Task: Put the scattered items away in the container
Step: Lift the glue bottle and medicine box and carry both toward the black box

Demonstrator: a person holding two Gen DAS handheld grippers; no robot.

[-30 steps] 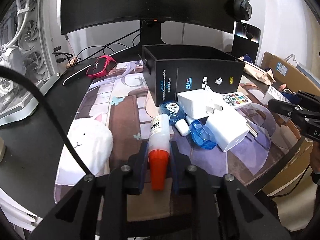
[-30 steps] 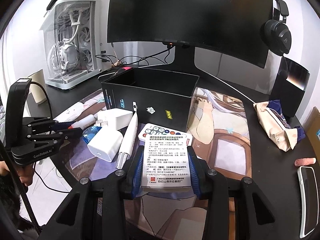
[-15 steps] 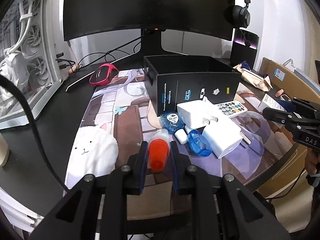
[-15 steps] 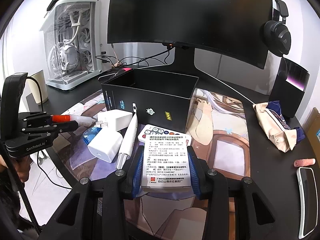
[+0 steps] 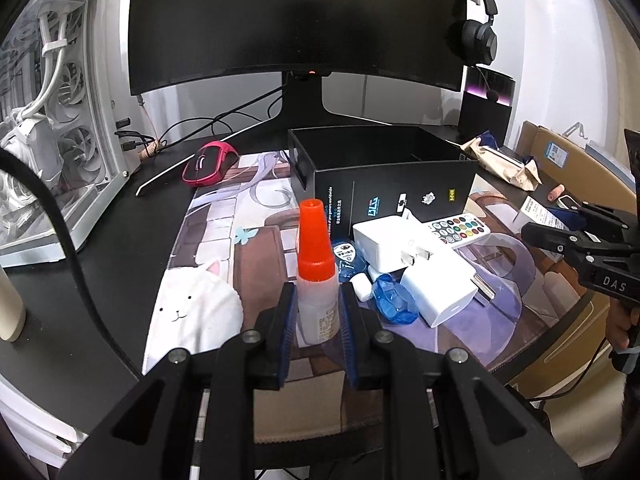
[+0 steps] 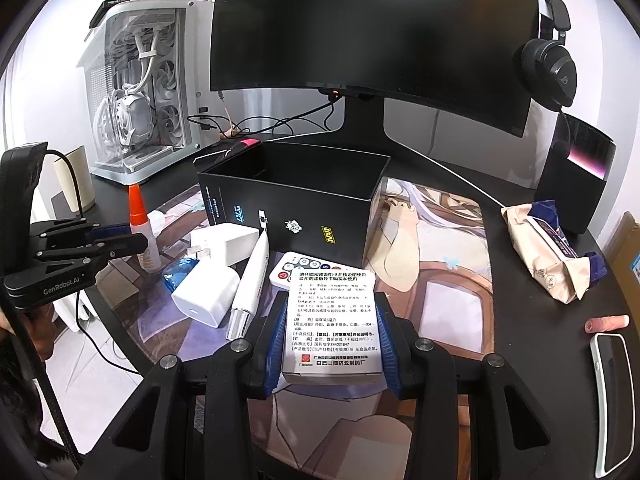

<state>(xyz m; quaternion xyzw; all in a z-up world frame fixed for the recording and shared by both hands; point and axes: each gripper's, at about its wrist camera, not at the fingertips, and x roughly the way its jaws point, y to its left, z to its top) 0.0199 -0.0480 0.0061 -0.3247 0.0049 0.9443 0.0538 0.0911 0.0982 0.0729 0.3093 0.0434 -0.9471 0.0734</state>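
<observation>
Left gripper (image 5: pixel 318 316) clamps an upright bottle (image 5: pixel 317 276); right gripper (image 6: pixel 332 334) clamps a white carton (image 6: pixel 332 322).
Both hang near the open black box (image 6: pixel 294 196), chargers (image 5: pixel 438 288) and remote (image 5: pixel 460 227) lying before it on the counter.

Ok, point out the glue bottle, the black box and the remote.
glue bottle (image 5: pixel 315 240), left wrist view, orange cap.
black box (image 6: pixel 304 216), right wrist view, front wall.
remote (image 5: pixel 460 229), left wrist view, button face.

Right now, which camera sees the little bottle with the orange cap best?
The left wrist view. There the bottle stands upright and close, clamped between the left gripper pads. The right wrist view shows the same bottle small, far off at the picture's left side, partly hidden by that gripper.
</observation>
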